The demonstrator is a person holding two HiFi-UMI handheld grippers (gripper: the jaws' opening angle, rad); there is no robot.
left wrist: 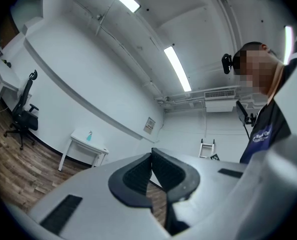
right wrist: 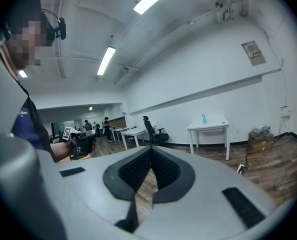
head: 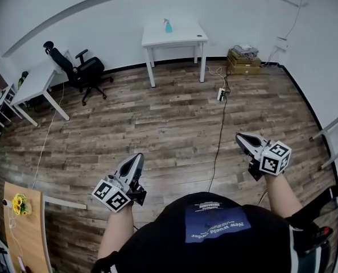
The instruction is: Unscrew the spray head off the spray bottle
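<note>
A small blue spray bottle (head: pixel 168 26) stands on a white table (head: pixel 186 37) against the far wall, well across the wooden floor from me. The same bottle (left wrist: pixel 89 136) shows tiny in the left gripper view, and the bottle (right wrist: pixel 204 119) also appears in the right gripper view. My left gripper (head: pixel 138 159) is held low at the left, shut and empty. My right gripper (head: pixel 240 137) is held at the right, also shut with nothing between its jaws. Both point toward the far table.
A black office chair (head: pixel 81 71) and a white desk (head: pixel 37 83) stand at the left. A cable (head: pixel 219 135) with a power strip (head: pixel 221 94) runs across the floor. Cardboard boxes (head: pixel 243 61) sit by the far wall. A wooden table (head: pixel 27 226) with yellow flowers is near left.
</note>
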